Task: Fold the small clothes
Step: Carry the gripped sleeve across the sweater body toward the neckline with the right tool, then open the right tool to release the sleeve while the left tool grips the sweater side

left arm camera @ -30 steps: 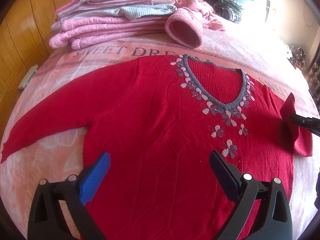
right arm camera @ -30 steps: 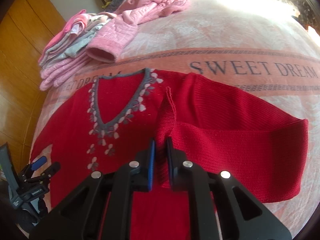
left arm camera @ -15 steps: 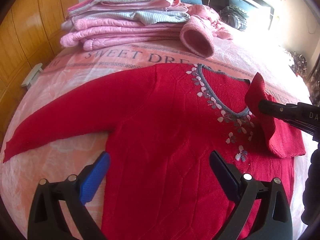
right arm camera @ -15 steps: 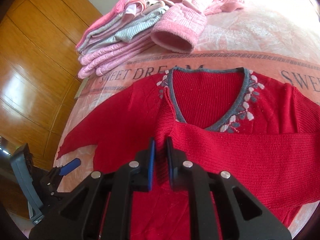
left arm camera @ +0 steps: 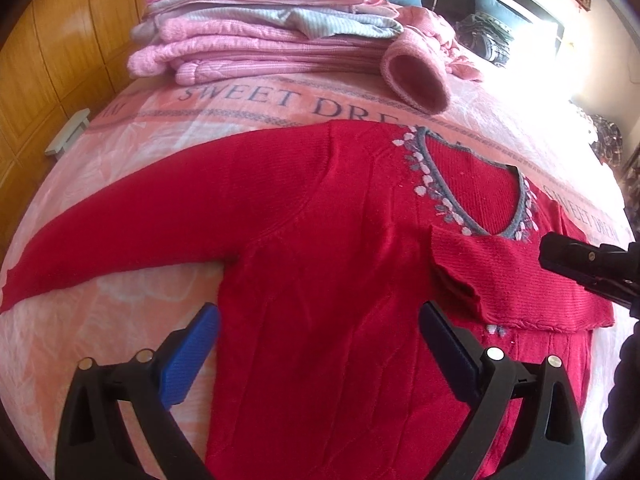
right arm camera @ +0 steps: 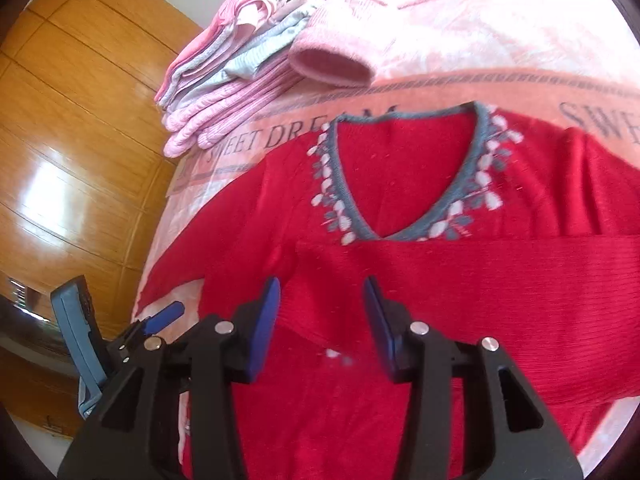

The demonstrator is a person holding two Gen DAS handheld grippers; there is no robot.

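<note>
A red sweater [left arm camera: 320, 280] with a grey V-neck lay flat on a pink bedspread [left arm camera: 80, 320] that had the words SWEET DREAM on it. One sleeve [right arm camera: 500, 272] was folded across the chest, just under the neck, and its cuff [left arm camera: 456, 276] ended near the middle of the sweater. The other sleeve [left arm camera: 132, 236] was stretched out to the side on the bedspread. The left gripper [left arm camera: 318, 344] was over the lower part of the sweater with its blue pads [left arm camera: 188, 354] wide apart, and it held nothing. The right gripper [right arm camera: 320, 320] was above the folded sleeve with its pads apart too, and nothing was between them. At the far side of the bed sat a stack of folded pink and grey clothes [left arm camera: 260, 40]. A pink knit piece with a round open end [left arm camera: 416, 76] lay beside the stack. A wooden wall [right arm camera: 80, 120] stood next to the bed.
</note>
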